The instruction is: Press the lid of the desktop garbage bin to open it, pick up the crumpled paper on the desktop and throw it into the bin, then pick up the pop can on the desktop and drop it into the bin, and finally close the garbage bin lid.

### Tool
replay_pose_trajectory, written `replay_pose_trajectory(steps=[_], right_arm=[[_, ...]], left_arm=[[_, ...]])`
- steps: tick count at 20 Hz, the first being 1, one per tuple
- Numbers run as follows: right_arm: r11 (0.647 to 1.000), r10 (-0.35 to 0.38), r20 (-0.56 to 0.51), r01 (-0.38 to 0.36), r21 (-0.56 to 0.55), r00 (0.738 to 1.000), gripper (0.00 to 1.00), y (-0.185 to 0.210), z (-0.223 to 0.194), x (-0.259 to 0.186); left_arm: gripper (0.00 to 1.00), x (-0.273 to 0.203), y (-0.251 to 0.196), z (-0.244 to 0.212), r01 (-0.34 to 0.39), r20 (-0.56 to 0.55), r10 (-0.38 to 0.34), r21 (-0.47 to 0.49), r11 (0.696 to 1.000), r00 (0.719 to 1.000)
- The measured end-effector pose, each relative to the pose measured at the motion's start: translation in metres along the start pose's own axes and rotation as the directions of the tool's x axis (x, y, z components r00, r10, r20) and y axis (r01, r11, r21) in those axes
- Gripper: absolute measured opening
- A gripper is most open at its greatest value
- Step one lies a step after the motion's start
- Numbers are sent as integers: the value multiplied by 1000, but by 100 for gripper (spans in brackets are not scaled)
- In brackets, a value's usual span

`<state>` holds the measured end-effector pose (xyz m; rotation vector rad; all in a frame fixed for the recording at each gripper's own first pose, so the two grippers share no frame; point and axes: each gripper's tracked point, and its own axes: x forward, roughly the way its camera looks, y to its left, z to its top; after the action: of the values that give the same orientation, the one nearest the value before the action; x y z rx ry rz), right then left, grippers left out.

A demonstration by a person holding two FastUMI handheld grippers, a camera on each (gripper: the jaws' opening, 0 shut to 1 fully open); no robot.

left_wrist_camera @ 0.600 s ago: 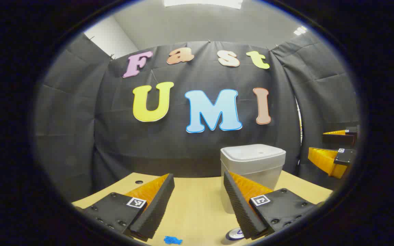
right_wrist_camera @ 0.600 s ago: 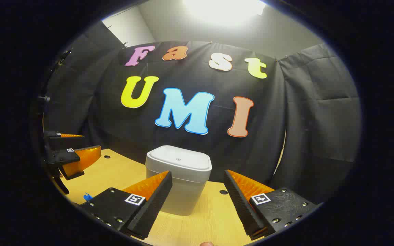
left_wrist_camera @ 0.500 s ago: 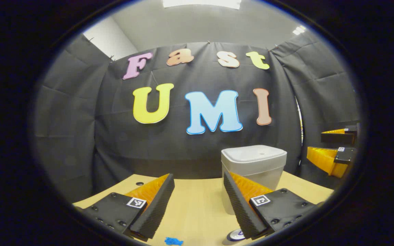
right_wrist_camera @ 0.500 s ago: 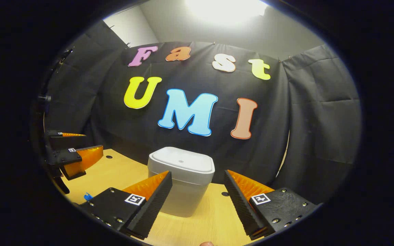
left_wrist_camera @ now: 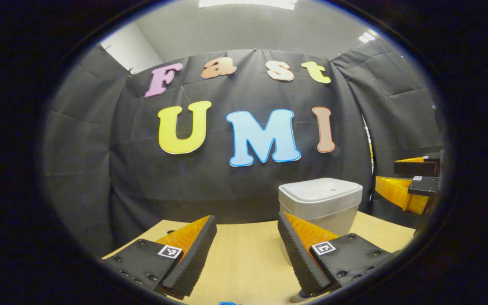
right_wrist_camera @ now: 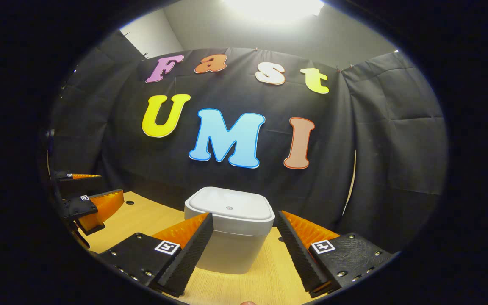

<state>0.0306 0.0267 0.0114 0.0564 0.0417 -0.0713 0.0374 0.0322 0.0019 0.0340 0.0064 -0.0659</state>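
Note:
The grey garbage bin [right_wrist_camera: 231, 250] stands on the wooden table [right_wrist_camera: 142, 216] with its white lid [right_wrist_camera: 229, 205] down. My right gripper [right_wrist_camera: 244, 214] is open, a little short of the bin, whose body shows between its fingers. In the left gripper view the bin [left_wrist_camera: 333, 220] stands at the right, behind the right finger [left_wrist_camera: 307, 241]. My left gripper [left_wrist_camera: 245, 218] is open over bare tabletop with nothing between its fingers. A sliver of blue crumpled paper [left_wrist_camera: 228, 303] peeks in at the bottom edge. The right gripper [left_wrist_camera: 388, 173] hangs open beyond the bin.
The black cloth wall closes the booth right behind the bin. The left gripper [right_wrist_camera: 110, 184] hovers open at the table's left side. A small round hole [right_wrist_camera: 130, 202] marks the tabletop near it, and the table [left_wrist_camera: 244, 262] stretches bare ahead of the left fingers.
Both grippers moved forward a little, so the bin looks nearer. The can top and most of the blue paper slid out at the bottom of the left gripper view.

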Motion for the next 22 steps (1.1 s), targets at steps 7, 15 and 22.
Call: replay_pose_trajectory(steps=[7, 15, 22], right_arm=[[1000, 3, -28, -3, -15, 1000, 97, 14, -1, 15], [1000, 20, -71, -21, -17, 997, 36, 19, -12, 25], [998, 59, -69, -59, 8, 996, 1, 24, -12, 36]], left_arm=[[95, 11, 16, -7, 9, -16, -9, -8, 1000, 1000], [91, 11, 24, -16, -24, -38, 23, -30, 999, 999], [99, 12, 26, -18, -41, -42, 39, -39, 998, 998]])
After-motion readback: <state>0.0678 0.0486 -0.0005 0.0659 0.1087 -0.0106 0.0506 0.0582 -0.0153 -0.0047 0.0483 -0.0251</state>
